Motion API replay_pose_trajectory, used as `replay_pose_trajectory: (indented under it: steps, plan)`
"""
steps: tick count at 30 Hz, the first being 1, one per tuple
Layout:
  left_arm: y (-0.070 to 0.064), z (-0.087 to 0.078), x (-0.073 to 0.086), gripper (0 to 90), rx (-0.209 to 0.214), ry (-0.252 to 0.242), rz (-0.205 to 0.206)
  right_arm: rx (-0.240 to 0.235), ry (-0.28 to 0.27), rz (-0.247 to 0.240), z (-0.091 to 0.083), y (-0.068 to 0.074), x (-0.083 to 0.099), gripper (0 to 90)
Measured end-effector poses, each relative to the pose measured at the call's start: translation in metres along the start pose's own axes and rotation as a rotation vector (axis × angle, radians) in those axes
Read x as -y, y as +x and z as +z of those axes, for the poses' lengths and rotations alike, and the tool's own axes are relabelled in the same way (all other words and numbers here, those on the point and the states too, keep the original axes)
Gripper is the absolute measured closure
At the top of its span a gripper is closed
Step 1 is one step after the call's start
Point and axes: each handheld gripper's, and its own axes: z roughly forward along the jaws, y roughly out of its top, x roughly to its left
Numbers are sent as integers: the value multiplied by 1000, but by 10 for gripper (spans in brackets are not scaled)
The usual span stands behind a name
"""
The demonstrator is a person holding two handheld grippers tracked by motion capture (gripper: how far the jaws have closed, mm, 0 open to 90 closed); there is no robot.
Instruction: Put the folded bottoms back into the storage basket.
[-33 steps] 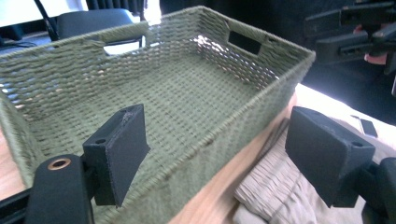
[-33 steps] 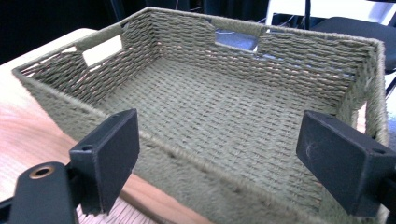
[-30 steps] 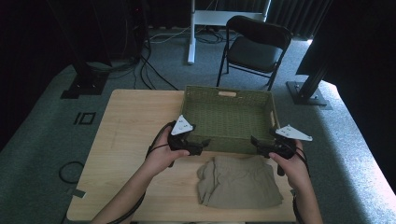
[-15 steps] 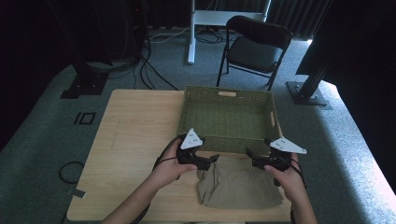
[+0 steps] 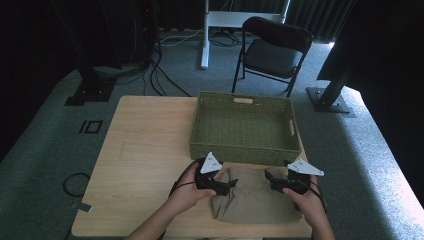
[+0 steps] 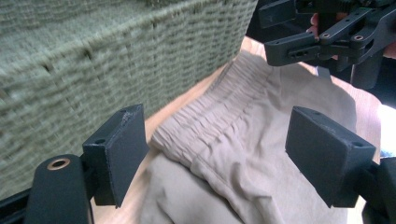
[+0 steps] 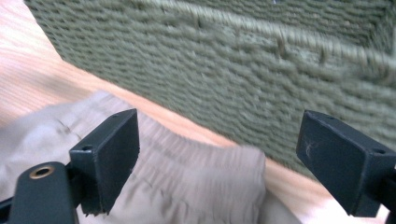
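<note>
A tan pair of shorts (image 5: 252, 199) with a gathered elastic waistband (image 6: 212, 126) lies folded on the wooden table (image 5: 145, 150), just in front of a green woven basket (image 5: 243, 127). My left gripper (image 5: 231, 185) hovers open over the shorts' left waistband corner (image 6: 161, 137), jaws wide apart with cloth below them. At the right waistband corner (image 7: 243, 156) my right gripper (image 5: 267, 176) is open too, close to the basket's front wall (image 7: 261, 70). In the left gripper view the right gripper (image 6: 322, 32) appears farther off, above the shorts.
The basket looks empty inside. A black folding chair (image 5: 272, 50) and a white stand leg (image 5: 205, 35) are on the carpet beyond the table. Bare tabletop spreads to the left of the basket.
Both grippers have come down and inward from the basket's front corners to the waistband corners of the shorts. The shorts and basket have not moved.
</note>
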Motion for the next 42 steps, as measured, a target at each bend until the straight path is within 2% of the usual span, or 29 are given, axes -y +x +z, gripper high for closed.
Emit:
replay_pose_trajectory:
  steps: [6,9,12,16,21,26,33,35,41,42]
  plan:
    - [-7,12,16,215,3,58,-10,39,27,12,-2,-6,15,130]
    - [-9,18,26,215,-11,91,-28,37,47,24,-3,-7,23,130]
    - [-11,22,33,215,-29,106,-32,39,70,19,-3,-7,32,130]
    - [-12,23,41,215,-45,131,-59,49,88,34,-2,-8,43,130]
    - [-15,25,49,210,-33,125,-90,53,117,45,-2,-10,54,130]
    - [-16,32,57,207,-41,174,-74,56,145,40,-3,-12,61,133]
    - [-14,38,63,201,-60,204,-77,73,172,49,-2,-14,68,135]
    - [-13,40,64,190,-56,203,-87,72,177,58,-2,-14,70,135]
    - [-12,43,64,170,-65,190,-69,69,199,76,-1,-14,70,136]
    - [-12,45,65,162,-67,182,-46,66,204,87,0,-14,70,138]
